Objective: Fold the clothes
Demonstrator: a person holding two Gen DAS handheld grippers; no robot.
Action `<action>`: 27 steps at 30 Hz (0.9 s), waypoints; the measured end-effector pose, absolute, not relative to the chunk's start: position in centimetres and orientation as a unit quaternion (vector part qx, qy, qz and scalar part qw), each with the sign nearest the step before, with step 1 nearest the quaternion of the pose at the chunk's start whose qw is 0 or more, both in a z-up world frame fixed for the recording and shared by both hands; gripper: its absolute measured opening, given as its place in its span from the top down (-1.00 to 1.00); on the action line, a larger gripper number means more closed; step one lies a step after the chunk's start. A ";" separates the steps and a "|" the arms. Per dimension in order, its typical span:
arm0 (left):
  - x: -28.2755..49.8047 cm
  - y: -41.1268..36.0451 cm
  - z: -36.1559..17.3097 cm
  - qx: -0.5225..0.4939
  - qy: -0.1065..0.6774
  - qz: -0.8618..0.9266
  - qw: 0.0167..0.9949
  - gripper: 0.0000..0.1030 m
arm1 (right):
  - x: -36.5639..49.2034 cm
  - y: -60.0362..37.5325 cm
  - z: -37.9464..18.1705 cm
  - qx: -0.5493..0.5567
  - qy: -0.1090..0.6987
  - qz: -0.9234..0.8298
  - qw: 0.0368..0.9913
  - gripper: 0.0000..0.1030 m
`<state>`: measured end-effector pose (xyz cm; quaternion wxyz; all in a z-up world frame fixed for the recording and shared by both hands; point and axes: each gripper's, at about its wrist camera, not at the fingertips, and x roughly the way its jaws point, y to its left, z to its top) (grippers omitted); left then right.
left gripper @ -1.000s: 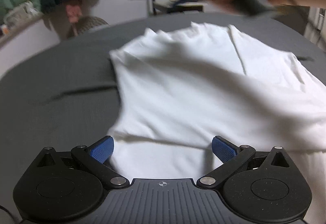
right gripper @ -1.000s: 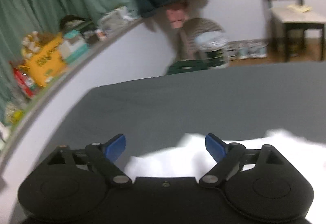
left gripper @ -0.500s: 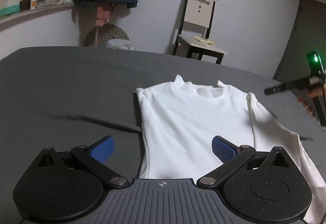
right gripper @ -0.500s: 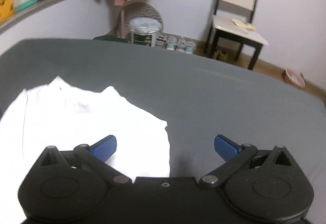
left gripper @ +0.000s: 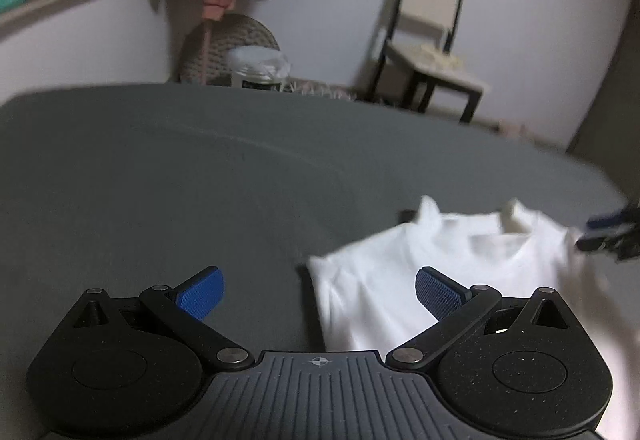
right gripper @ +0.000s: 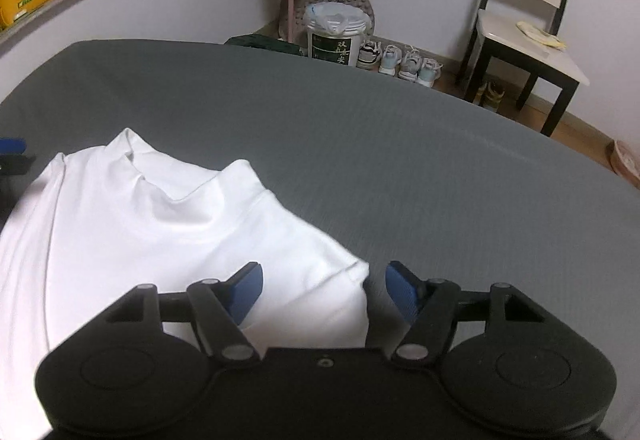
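Hovering right tool (right gripper: 322, 290), jaws apart, over white shirt (right gripper: 152, 224) shoulder.

Left camera: low over my gray bed (left gripper: 200, 175), facing the wall.
Right camera: close above my white shirt (right gripper: 132, 224).
Both see: shirt, chair (left gripper: 432, 39).

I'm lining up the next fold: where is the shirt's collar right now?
In the right wrist view the white shirt lies on the grey bedsheet; its collar sits upper left, pointing toward the white bucket, ahead-left of the right claw.
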<state>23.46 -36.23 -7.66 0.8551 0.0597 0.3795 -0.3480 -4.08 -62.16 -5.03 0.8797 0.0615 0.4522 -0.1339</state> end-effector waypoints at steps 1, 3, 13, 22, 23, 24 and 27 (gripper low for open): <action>23.9 -37.0 -7.9 0.068 0.386 -0.352 0.850 -0.98 | -3.9 -62.3 -5.2 0.065 0.451 -0.136 0.880 -0.29; 24.5 -38.4 -8.4 0.082 0.391 -0.354 0.846 -0.95 | -3.4 -62.7 -5.5 0.079 0.449 -0.147 0.878 -0.29; 24.5 -41.2 -10.7 0.081 0.398 -0.342 0.847 0.03 | -1.9 -63.3 -7.6 0.106 0.465 -0.145 0.867 0.08; 23.3 -39.8 -8.6 0.073 0.388 -0.343 0.852 0.92 | -3.9 -62.1 -5.9 0.115 0.411 -0.173 0.888 0.87; 23.1 -39.4 -7.9 0.069 0.383 -0.346 0.854 0.92 | -4.4 -61.9 -5.3 0.118 0.404 -0.170 0.891 0.87; 22.8 -38.9 -7.2 0.066 0.377 -0.350 0.855 0.92 | -5.0 -61.7 -4.6 0.121 0.396 -0.167 0.895 0.87; 21.4 -37.6 -4.9 0.067 0.357 -0.370 0.855 0.92 | -6.9 -60.4 -2.3 0.114 0.380 -0.147 0.906 0.88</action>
